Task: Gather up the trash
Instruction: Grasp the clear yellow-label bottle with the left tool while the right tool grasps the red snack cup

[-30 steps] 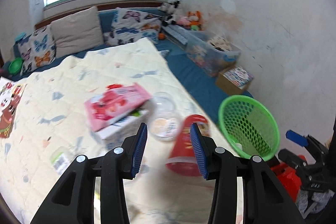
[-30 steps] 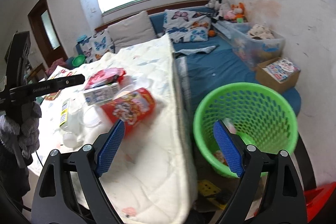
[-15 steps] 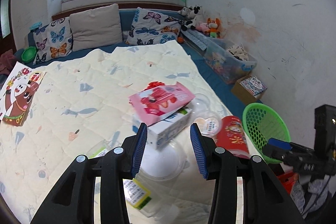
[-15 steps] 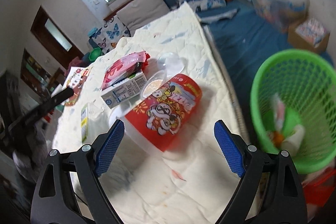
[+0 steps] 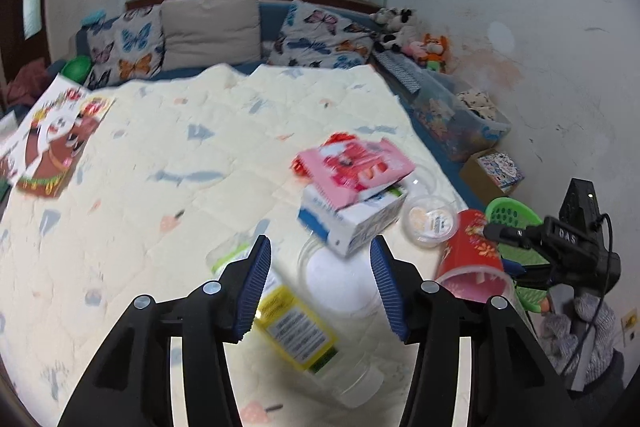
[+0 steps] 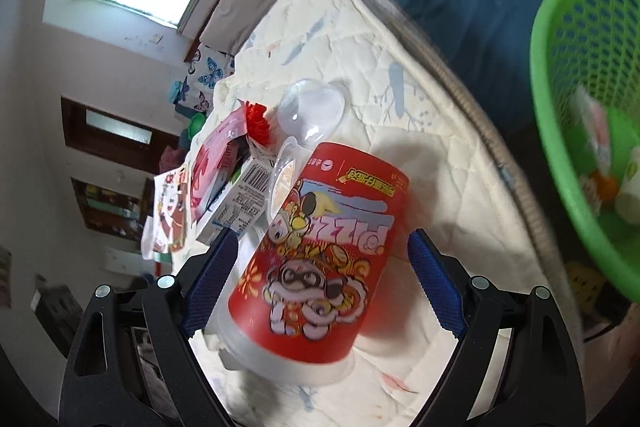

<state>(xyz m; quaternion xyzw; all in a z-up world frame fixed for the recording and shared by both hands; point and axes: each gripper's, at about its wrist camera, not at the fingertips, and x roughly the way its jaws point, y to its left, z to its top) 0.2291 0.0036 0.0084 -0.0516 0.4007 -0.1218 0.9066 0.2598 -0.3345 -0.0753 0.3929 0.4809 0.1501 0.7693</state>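
Note:
A red printed snack cup (image 6: 320, 247) lies on its side on the cream quilt (image 6: 420, 155), between the wide jaws of my right gripper (image 6: 322, 283). A gap shows at the right pad, so it is open. A green mesh basket (image 6: 560, 107) with some trash inside stands beyond the bed edge to the right. My left gripper (image 5: 318, 283) hovers over a clear lid (image 5: 332, 275) and a clear bottle with a yellow label (image 5: 296, 335). Its jaws are opening and press on nothing. The red cup (image 5: 472, 255) and the basket (image 5: 508, 215) also show at the right in the left wrist view.
A pink packet (image 5: 356, 167) rests on a white and blue carton (image 5: 356, 223), beside a small lidded clear cup (image 5: 430, 223). A clear dome lid (image 6: 316, 107) lies behind the red cup. A picture book (image 5: 52, 143) lies far left. Pillows (image 5: 212, 23) line the back.
My right gripper has rolled and dropped toward the red cup, which now lies between its jaws. The left gripper has moved left over the bottle and lid, and its jaws have widened a little.

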